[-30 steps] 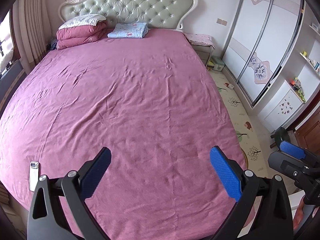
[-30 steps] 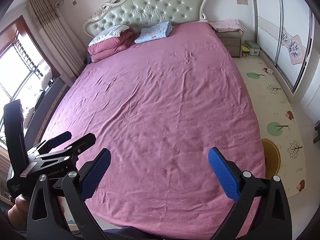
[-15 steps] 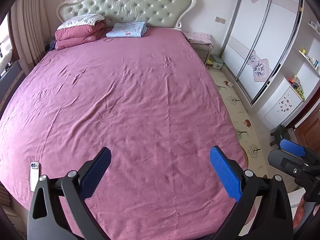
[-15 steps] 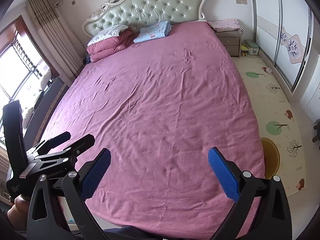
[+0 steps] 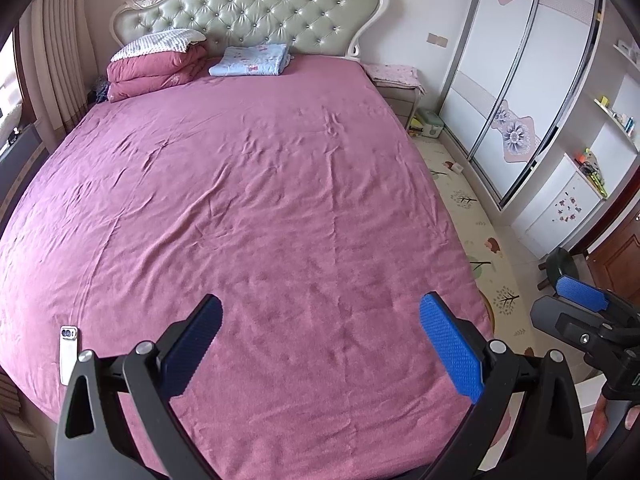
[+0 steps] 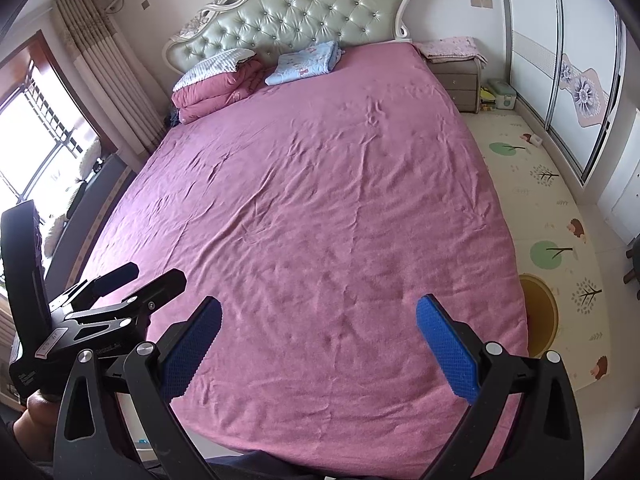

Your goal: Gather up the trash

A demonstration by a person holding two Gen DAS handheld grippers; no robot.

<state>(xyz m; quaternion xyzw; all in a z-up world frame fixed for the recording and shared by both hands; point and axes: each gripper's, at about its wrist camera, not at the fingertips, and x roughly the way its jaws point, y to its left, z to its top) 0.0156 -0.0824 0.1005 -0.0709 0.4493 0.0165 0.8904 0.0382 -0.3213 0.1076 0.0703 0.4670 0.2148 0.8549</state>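
My left gripper (image 5: pixel 320 320) is open and empty above the foot of a wide bed with a pink cover (image 5: pixel 248 184). My right gripper (image 6: pixel 318 320) is open and empty over the same end of the bed (image 6: pixel 320 184). The right gripper also shows at the right edge of the left wrist view (image 5: pixel 580 304); the left gripper shows at the left of the right wrist view (image 6: pixel 116 280). No trash shows on the bed. A small white item (image 5: pixel 456 167) lies on the floor mat by the wardrobe; it also shows in the right wrist view (image 6: pixel 534 140).
A white phone (image 5: pixel 68 354) lies on the bed's near left corner. A folded pink quilt (image 5: pixel 154 70) and a blue blanket (image 5: pixel 250 60) sit at the headboard. A nightstand (image 6: pixel 460 80), a green box (image 6: pixel 502 94), a sliding wardrobe (image 5: pixel 516 92) and a dark stool (image 5: pixel 560 266) stand at the right.
Both cameras have tilted up and drawn back a little, so the headboard sits lower in view. Both grippers stay open and empty.
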